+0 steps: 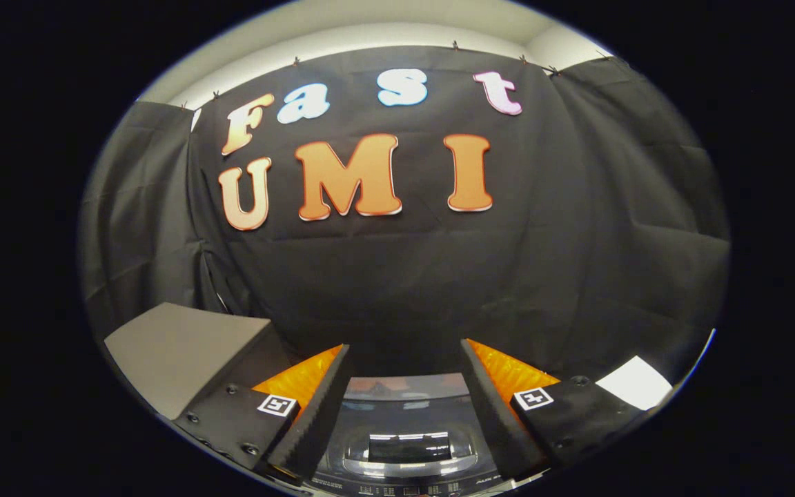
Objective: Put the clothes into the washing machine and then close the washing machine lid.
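A handheld claw (404,386) hangs above a top-loading washing machine (404,442) in a cloth-walled booth, its two fingers (315,407) spread wide apart with nothing between them and touching nothing. The machine sits directly below and just ahead of the fingertips, framed in the gap between them; its lid (408,449), a dark glossy panel that catches the ceiling lights, appears to lie flat and closed, though the steep angle makes that hard to confirm. A strip of controls (404,489) runs along the machine's near edge. To the left of the left finger stands a grey box-like surface (177,345), and to the right of the right finger lies a white sheet or card (635,383). The clothes are not to be seen from here, so their place cannot be told. Judged from the task, the garments will be soft, light and limp, apt to droop and trail once lifted, best pinched at a bunched fold rather than a loose hem. The lid looks rigid and smooth, likely slippery under the pads, so its near lip seems the surest place to take hold, and it should be lowered gently rather than dropped.
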`<action>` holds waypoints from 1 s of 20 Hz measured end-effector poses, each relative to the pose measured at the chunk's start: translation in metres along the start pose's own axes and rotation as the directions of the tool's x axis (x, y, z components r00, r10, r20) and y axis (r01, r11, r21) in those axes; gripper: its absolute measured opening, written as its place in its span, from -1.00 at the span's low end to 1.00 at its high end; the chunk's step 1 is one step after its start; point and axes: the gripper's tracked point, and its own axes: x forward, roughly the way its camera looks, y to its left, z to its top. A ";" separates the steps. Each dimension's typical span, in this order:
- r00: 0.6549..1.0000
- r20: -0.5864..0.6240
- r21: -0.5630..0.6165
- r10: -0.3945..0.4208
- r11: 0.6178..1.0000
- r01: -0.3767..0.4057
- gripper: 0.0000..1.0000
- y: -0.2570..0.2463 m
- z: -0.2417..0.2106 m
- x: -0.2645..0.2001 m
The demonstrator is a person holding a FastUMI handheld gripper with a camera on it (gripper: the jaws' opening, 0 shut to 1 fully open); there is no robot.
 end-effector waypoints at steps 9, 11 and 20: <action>0.980 0.184 -0.038 0.071 0.997 -0.065 0.97 0.018 0.109 -0.077; 0.974 0.205 -0.031 0.095 0.995 -0.090 0.97 0.024 0.125 -0.094; 0.959 0.266 -0.099 0.095 0.993 -0.071 0.96 0.013 0.156 -0.155</action>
